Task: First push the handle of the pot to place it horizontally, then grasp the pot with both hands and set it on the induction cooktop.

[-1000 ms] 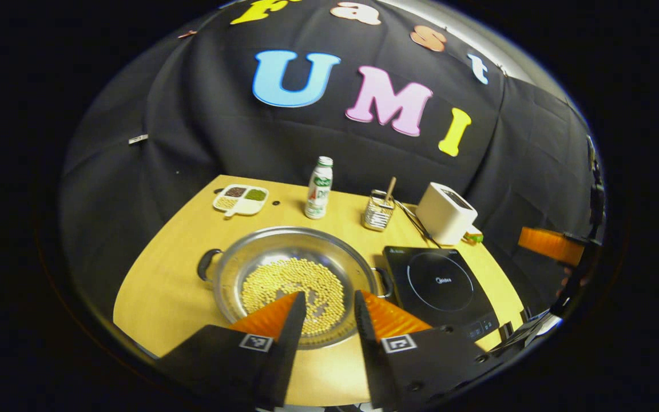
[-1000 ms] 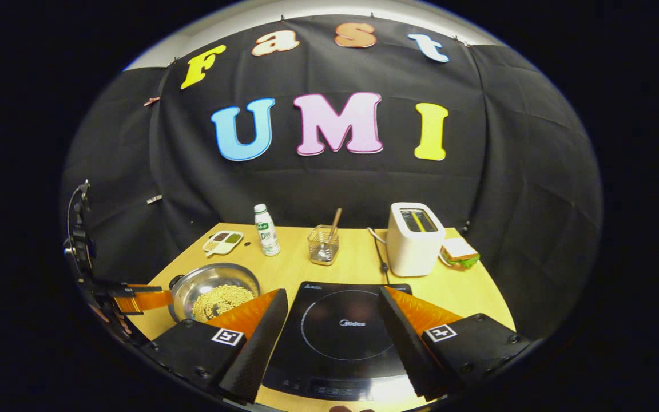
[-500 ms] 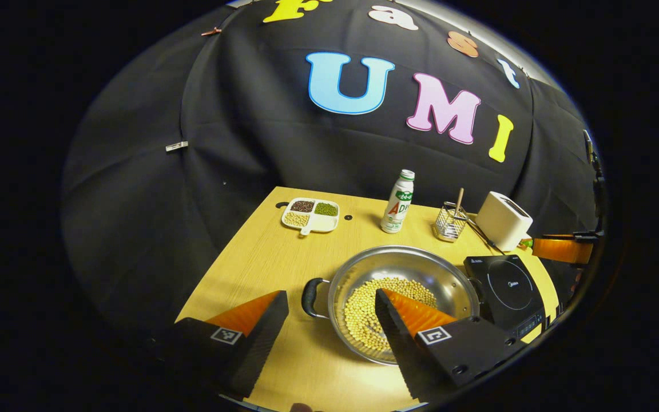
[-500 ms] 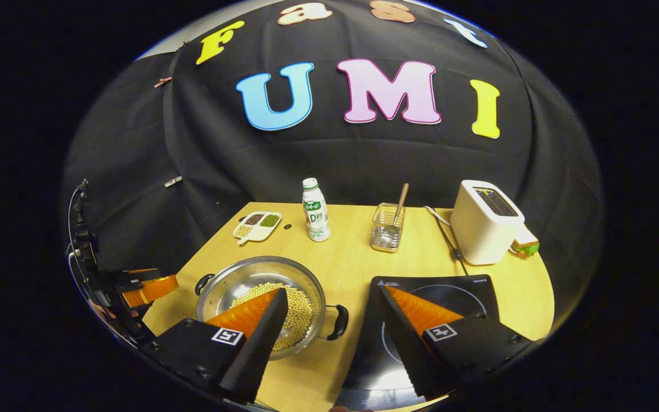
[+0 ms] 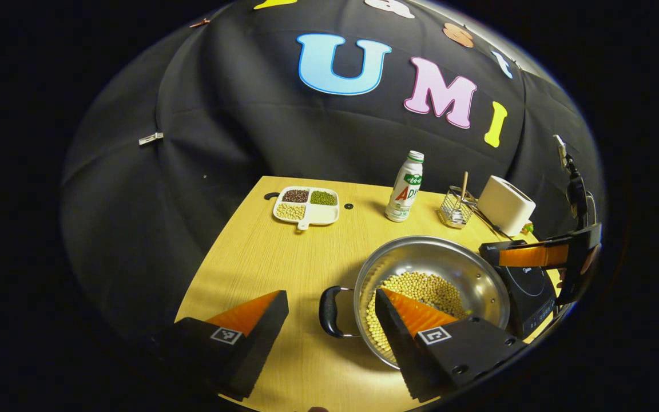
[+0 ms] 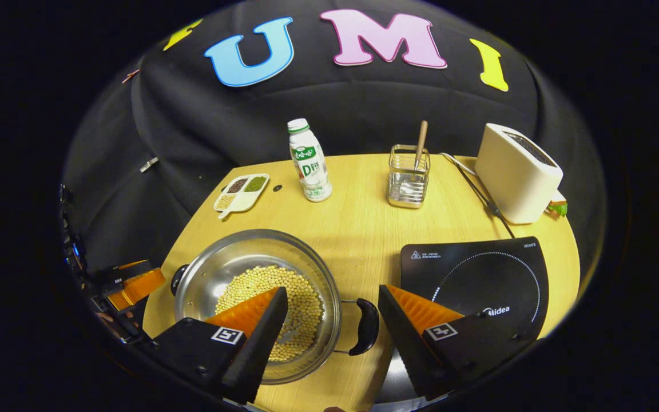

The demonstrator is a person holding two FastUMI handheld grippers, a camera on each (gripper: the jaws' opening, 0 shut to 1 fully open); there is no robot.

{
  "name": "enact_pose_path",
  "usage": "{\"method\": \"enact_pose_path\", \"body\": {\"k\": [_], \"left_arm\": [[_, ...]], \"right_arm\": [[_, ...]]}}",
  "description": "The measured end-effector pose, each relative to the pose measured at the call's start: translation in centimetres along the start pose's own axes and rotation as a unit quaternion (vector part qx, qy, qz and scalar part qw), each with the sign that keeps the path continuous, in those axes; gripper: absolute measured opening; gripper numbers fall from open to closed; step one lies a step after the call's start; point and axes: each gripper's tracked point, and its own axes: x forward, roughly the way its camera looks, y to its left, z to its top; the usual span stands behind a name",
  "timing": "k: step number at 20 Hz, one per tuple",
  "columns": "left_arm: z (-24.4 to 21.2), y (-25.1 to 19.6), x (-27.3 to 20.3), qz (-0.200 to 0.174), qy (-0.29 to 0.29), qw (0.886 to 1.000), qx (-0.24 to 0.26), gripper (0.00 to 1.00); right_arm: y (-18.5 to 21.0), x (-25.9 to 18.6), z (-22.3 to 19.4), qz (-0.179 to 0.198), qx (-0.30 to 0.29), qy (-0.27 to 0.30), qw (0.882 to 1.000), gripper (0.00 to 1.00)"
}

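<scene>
Pot w/ beans sits on table, beside cooktop. I see L gripper and R gripper both wide open, each straddling a pot handle, holding nothing.

wooden table, pot, cooktop, toaster

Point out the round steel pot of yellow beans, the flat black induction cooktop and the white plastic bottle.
round steel pot (image 6: 215,269), right gripper view, bare inner wall above the beans.
flat black induction cooktop (image 6: 478,274), right gripper view, glass top inside the ring.
white plastic bottle (image 6: 309,166), right gripper view, labelled body.
</scene>
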Motion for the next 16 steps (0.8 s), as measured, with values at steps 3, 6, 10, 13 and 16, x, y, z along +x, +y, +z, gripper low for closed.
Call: {"method": "enact_pose_path", "body": {"k": [3,6,10,13,16], "left_arm": [[-0.2,0.6,1.7,-0.007,0.004,1.0,0.008,0.95],[-0.8,0.9,3.1,-0.017,0.013,1.0,0.009,0.95],[-1.8,0.3,4.8,-0.041,0.025,0.999,-0.006,0.95],[-3.0,-0.2,5.8,-0.058,0.043,0.997,-0.027,0.94],[-3.8,-0.8,5.6,-0.074,0.047,0.995,-0.05,0.91]], "right_arm": [[-1.1,1.1,-1.2,-0.014,0.0,0.011,1.0,0.99],[-1.2,2.0,-3.0,-0.014,-0.003,0.027,1.0,0.99],[-0.7,2.8,-4.5,-0.014,-0.002,0.037,0.999,0.99],[-0.7,3.6,-6.0,-0.018,-0.014,0.052,0.998,0.99],[-0.5,4.0,-6.7,-0.024,-0.001,0.053,0.998,0.99]]}}
